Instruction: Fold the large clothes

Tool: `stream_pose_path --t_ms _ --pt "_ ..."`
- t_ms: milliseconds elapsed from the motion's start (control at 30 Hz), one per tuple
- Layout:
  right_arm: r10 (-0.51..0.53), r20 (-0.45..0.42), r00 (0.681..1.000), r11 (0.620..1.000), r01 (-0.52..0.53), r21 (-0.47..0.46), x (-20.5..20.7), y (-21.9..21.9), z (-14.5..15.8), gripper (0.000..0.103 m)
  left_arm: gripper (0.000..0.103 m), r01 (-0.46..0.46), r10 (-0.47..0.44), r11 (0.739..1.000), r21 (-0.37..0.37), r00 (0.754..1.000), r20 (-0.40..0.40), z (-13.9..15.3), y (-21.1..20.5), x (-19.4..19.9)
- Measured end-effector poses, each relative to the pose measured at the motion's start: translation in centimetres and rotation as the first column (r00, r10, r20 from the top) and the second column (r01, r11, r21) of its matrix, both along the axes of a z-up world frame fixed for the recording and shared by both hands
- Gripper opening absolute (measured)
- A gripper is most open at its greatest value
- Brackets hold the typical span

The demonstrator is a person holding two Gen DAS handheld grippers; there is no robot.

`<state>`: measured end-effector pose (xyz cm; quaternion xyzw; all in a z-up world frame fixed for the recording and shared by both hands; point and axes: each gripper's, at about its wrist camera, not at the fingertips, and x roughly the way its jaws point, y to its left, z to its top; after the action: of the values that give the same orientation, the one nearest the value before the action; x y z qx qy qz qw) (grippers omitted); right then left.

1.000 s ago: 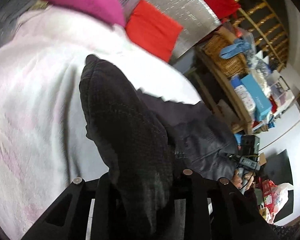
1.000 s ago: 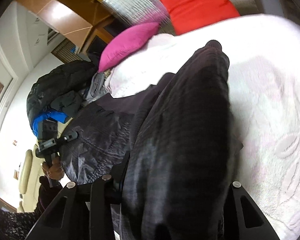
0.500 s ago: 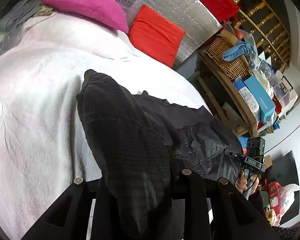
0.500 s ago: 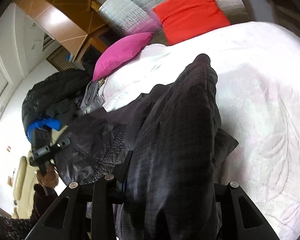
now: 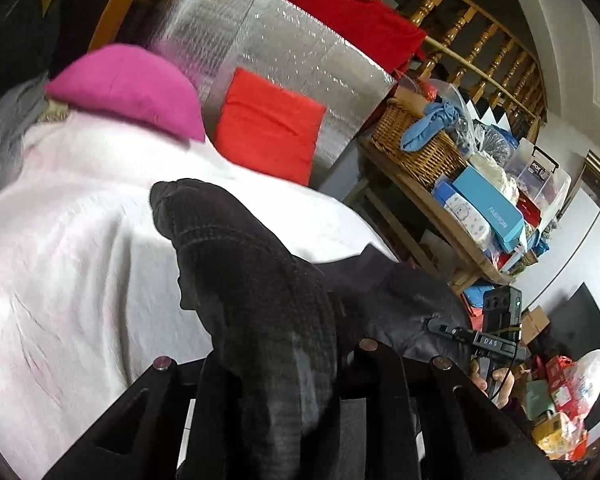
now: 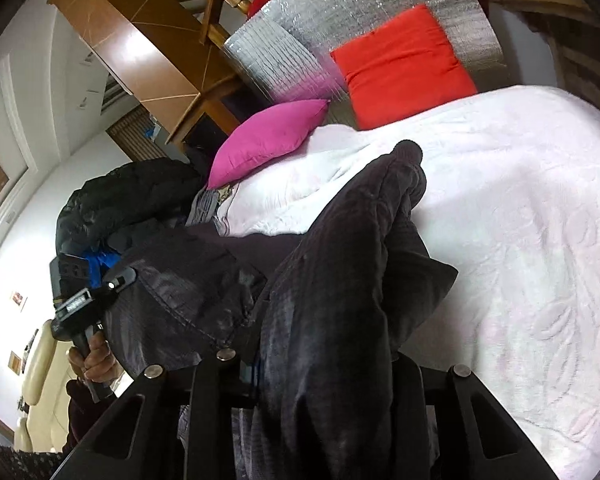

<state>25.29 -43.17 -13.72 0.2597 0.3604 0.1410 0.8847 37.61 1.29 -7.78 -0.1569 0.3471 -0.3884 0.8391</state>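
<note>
Both of our tools are clamped on cloth: the left hand-held gripper (image 5: 284,392) and the right hand-held gripper (image 6: 320,392) each pinch a thick fold of the dark garment (image 6: 340,280), which trails from them onto the white bedspread (image 6: 540,240). We judge the folding barely begun, since the garment lies bunched, not squared. Readable writing: "FASHION" on a blue box (image 5: 488,208) and "ROX" on a clear bin (image 5: 540,168).

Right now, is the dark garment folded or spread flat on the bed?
Neither: the dark garment is bunched and lifted, clamped in both the left claw and right claw, trailing onto the white bedspread.
</note>
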Motion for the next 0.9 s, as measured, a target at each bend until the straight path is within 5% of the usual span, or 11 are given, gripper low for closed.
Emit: stream_pose_path --t_ms 200,400,467,533,600,633,733,900 --pt "-0.009 -0.034 0.999 1.0 0.008 -0.022 3.1 1.0 -2.0 0.035 0.022 -0.135 0.14 0.989 0.056 0.986 -0.087 -3.9 2.9 3.1" --pt "-0.077 -0.113 0.991 0.997 0.076 -0.018 5.4 -1.1 -4.8 0.035 0.026 -0.184 0.244 0.953 0.243 0.937 -0.251 -10.8 4.7 6.1" --pt "-0.108 -0.211 0.972 0.993 0.114 0.02 5.9 -2.5 -6.8 0.035 0.034 -0.166 0.261 0.934 0.316 0.922 -0.285 -12.7 4.9 6.3" --pt "-0.125 -0.318 0.94 0.989 0.145 0.04 5.9 -3.6 -8.7 0.051 0.059 -0.154 0.278 0.919 0.364 0.906 -0.319 -14.1 5.1 6.4" --pt "-0.159 -0.397 0.904 0.983 0.18 0.016 5.1 -4.4 -10.0 0.07 0.075 -0.176 0.313 0.91 0.376 0.885 -0.344 -14.7 6.1 6.3" --pt "-0.168 -0.408 0.897 0.983 0.184 0.0 4.8 -4.4 -10.0 0.071 0.078 -0.179 0.322 0.91 0.373 0.873 -0.366 -14.8 6.5 6.4" --pt "-0.195 -0.383 0.903 0.98 0.191 -0.048 3.3 -4.6 -8.3 0.071 0.077 -0.205 0.346 0.912 0.356 0.852 -0.393 -14.2 7.9 6.0" --pt "-0.344 -0.149 0.927 0.918 0.299 -0.26 0.2 -4.3 -1.8 0.071 0.076 -0.283 0.379 0.888 0.364 0.897 -0.227 -9.7 9.2 3.8"
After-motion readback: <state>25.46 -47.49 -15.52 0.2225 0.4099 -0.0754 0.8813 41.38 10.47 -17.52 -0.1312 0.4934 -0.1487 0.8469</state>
